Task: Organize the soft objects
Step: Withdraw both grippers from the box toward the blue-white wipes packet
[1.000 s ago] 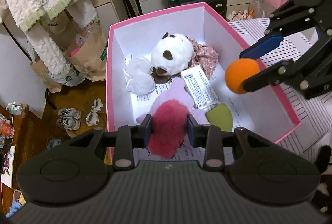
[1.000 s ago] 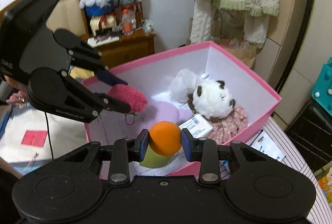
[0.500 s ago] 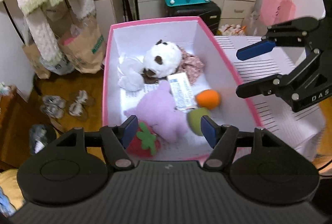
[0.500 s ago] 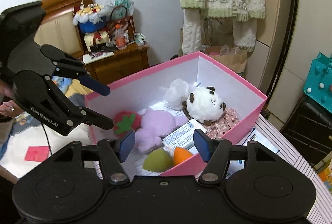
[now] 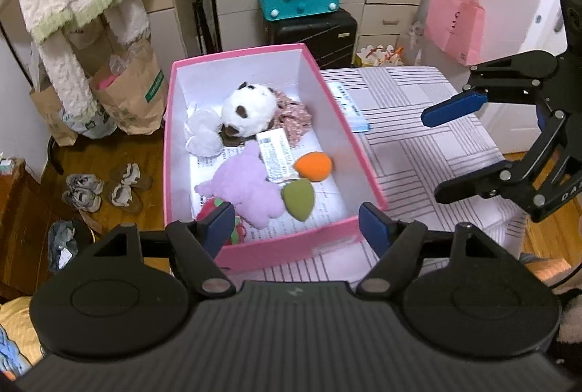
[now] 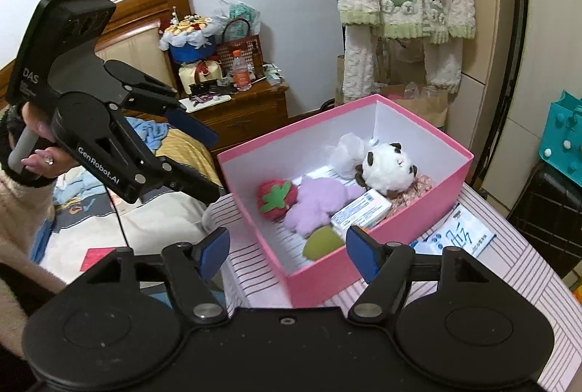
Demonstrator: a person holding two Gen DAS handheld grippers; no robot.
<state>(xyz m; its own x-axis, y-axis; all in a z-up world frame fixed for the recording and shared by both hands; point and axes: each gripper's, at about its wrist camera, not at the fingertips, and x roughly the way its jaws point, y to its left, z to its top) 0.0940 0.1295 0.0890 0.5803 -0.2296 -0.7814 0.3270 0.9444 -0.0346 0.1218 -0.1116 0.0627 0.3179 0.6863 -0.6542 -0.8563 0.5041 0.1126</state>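
pink box (image 5: 363, 170) open-topped, toys crowd floor (image 5: 327, 203)

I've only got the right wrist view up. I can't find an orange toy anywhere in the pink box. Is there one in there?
Observer: Yes. The orange toy lies in the pink box, close to the wall that blocks your view.
Operator: What's next to it?
Observer: The white packet is right beside it, and the green toy lies just nearer the front wall.
Operator: And how does my gripper look from outside?
Observer: The right gripper is open and empty. It hangs over the striped cloth, off to the box's right side.
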